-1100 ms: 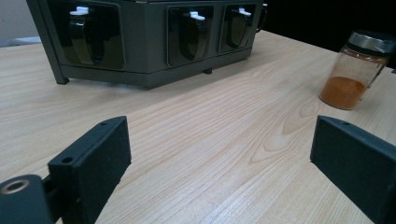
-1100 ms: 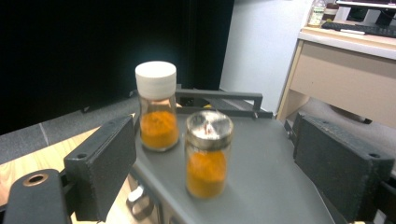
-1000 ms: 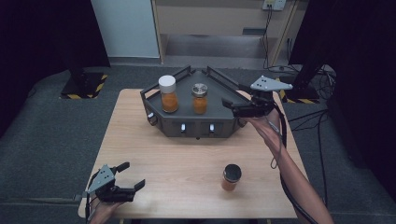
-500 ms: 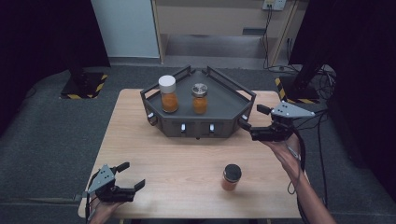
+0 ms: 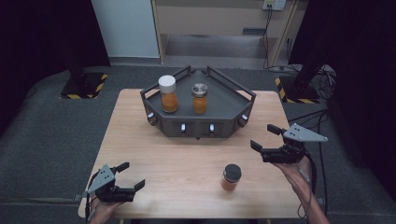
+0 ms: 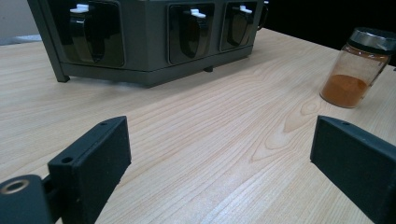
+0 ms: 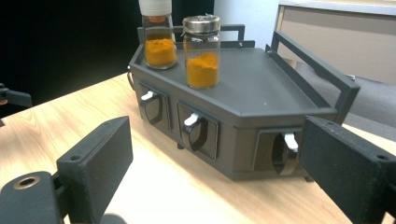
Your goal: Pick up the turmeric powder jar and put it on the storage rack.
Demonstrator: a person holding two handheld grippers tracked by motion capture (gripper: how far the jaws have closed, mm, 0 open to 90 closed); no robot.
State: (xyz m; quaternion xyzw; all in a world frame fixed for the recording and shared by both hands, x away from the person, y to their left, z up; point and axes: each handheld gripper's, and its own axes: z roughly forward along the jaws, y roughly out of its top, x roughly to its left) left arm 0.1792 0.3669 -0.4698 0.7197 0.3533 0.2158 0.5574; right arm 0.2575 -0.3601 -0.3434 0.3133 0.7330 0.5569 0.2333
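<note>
A dark grey rack (image 5: pixel 224 100) stands at the table's far middle. On its top are a white-lidded jar (image 5: pixel 168 93) and a metal-lidded jar (image 5: pixel 200 98), both holding orange powder. A third, dark-lidded jar (image 5: pixel 231 177) stands on the table near the front right. My right gripper (image 5: pixel 262 136) hovers right of the rack's front corner, pointing left toward it. Its jaws have just been opening and nothing is between them. My left gripper (image 5: pixel 132 175) rests open and empty at the front left corner. The right gripper view faces the rack (image 7: pixel 275 88) and both jars (image 7: pixel 202 53).
The rack's front faces carry several small latches with white tabs (image 7: pixel 192 120). Its top has raised rails (image 5: pixel 231 84) along the sides. In the left gripper view the dark-lidded jar (image 6: pixel 362 70) stands far right on bare wood (image 6: pixel 210 116). Dark floor surrounds the table.
My right gripper has pulled away from the rack's right rail, moving toward the person and downward. The left gripper has stayed put, and the jars have not moved.
</note>
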